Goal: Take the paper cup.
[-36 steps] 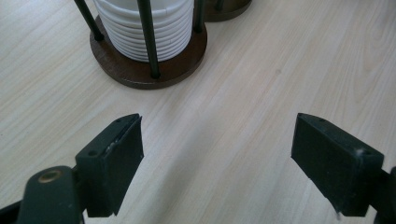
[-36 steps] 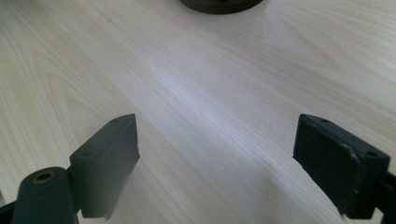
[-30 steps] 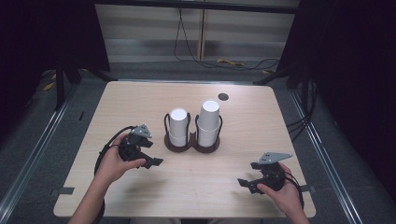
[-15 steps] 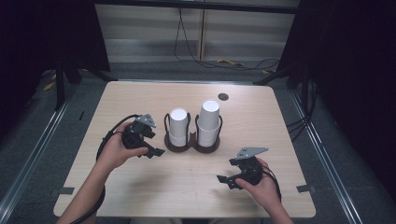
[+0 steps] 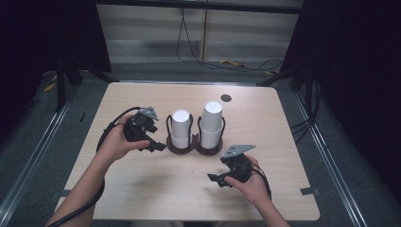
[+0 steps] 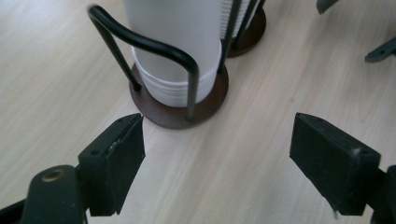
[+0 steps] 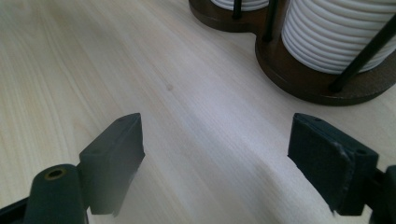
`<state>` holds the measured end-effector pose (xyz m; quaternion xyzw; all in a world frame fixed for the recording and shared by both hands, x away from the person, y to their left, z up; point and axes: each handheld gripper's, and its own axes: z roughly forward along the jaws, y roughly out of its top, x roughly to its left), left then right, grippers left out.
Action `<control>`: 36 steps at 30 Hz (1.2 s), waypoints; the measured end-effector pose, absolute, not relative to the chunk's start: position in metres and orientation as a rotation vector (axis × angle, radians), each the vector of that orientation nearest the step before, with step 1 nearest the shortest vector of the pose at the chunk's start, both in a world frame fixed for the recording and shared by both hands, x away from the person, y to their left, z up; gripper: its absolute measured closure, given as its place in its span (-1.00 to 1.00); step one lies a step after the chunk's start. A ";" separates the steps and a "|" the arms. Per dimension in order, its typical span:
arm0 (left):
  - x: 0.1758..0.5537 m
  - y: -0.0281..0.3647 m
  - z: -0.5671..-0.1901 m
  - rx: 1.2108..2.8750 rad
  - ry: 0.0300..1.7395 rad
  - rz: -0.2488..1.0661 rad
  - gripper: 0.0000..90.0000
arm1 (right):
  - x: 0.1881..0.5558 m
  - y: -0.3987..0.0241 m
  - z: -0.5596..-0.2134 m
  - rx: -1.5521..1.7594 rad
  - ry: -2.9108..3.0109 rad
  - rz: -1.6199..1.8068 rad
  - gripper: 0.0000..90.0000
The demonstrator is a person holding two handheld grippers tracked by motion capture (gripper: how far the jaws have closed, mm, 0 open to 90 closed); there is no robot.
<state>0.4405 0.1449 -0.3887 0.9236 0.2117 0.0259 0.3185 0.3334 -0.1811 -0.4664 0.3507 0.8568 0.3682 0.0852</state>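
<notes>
A dark double cup holder (image 5: 194, 149) with black wire hoops stands mid-table. It carries a shorter stack of white cups (image 5: 180, 127) on the left and a taller stack (image 5: 211, 123) on the right. My left gripper (image 5: 156, 138) is open just left of the holder, its jaws wide apart and facing the base (image 6: 177, 116) and the left stack (image 6: 177, 42). My right gripper (image 5: 216, 180) sits in front of the holder, low over the table. Its jaws have just been closing, still stand apart and have nothing between them. The ribbed right stack (image 7: 336, 32) lies ahead to its right.
A small dark round disc (image 5: 226, 98) lies near the table's far edge. The light wooden table (image 5: 142, 198) is bordered by metal rails, with cables on the floor behind. The other gripper's jaw tips (image 6: 378, 49) reach into the left gripper view at top right.
My left gripper has moved right, closer to the holder. My right gripper has slid left from the front right corner to just in front of the holder.
</notes>
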 end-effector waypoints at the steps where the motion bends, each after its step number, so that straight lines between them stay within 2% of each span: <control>1: 0.443 0.145 -0.386 2.449 0.533 0.076 -0.60 | 0.334 -0.180 -0.466 1.040 2.558 1.098 -0.61; 21: 0.469 0.115 -0.360 2.433 0.504 0.093 -0.61 | 0.346 -0.163 -0.465 1.041 2.549 1.148 -0.59; 36: 0.488 0.104 -0.358 2.445 0.487 0.106 -0.62 | 0.352 -0.150 -0.467 1.008 2.554 1.202 -0.41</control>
